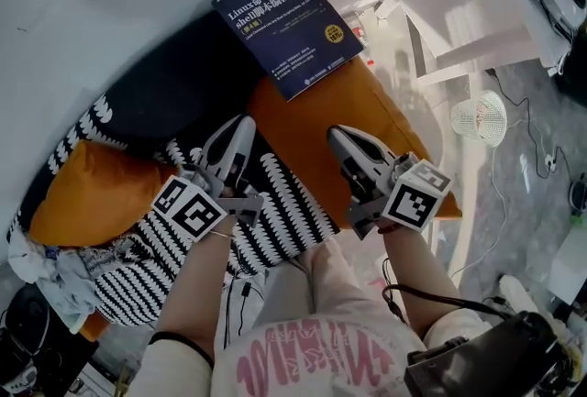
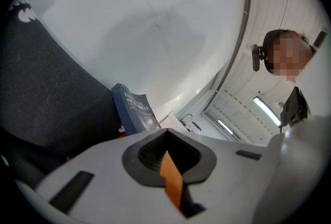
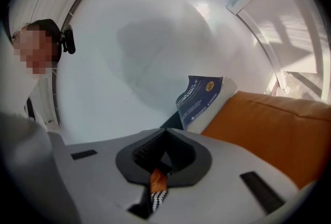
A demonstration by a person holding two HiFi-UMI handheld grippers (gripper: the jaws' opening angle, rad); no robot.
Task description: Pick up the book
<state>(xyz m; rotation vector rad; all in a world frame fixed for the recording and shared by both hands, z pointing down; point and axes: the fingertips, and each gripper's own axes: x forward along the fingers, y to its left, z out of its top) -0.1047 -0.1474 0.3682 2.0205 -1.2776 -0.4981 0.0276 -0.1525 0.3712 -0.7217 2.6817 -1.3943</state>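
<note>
Both grippers' [image 1: 242,124] [image 1: 337,133] fingers [image 2: 93,166] together, empty.

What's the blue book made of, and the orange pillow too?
The book looks like paper with a smooth, slightly shiny card cover; pale page edges show at its side. The orange pillow looks like soft matte cloth: it dents and shows no shine. Which fabric, I cannot tell.
</note>
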